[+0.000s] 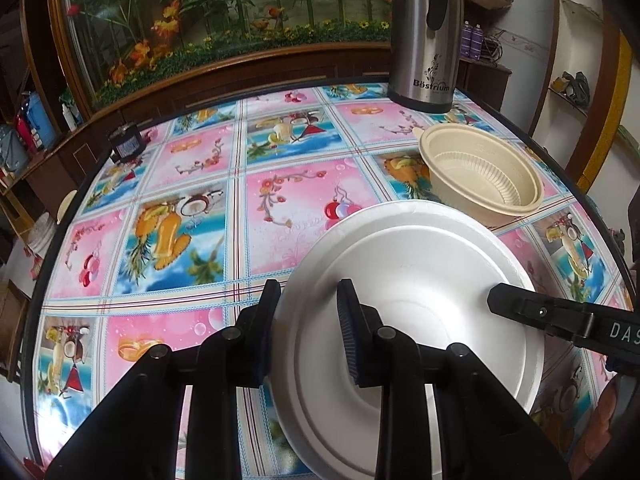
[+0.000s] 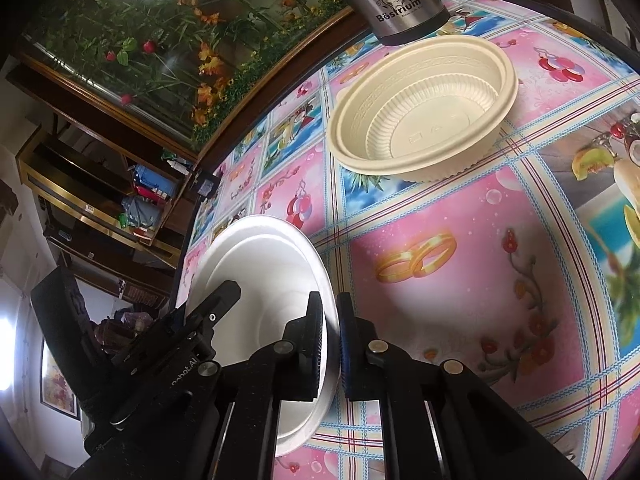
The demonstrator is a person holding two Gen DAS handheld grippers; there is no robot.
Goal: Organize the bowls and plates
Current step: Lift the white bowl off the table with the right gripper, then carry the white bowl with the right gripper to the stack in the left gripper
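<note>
A white foam plate (image 1: 420, 264) sits on the patterned table, with a white bowl or second plate nested on it. My left gripper (image 1: 308, 300) straddles its left rim with the jaws apart, one finger outside and one inside. My right gripper (image 2: 330, 312) is closed on the plate's right rim (image 2: 326, 280); one of its fingers shows in the left wrist view (image 1: 520, 304). A cream plastic bowl (image 1: 480, 172) stands farther back on the table and is also in the right wrist view (image 2: 424, 108).
A steel thermos jug (image 1: 424, 32) stands at the table's far edge behind the cream bowl. A small dark jar (image 1: 126, 144) sits at the far left edge. A wooden cabinet with flowers (image 1: 200, 40) lies beyond the table.
</note>
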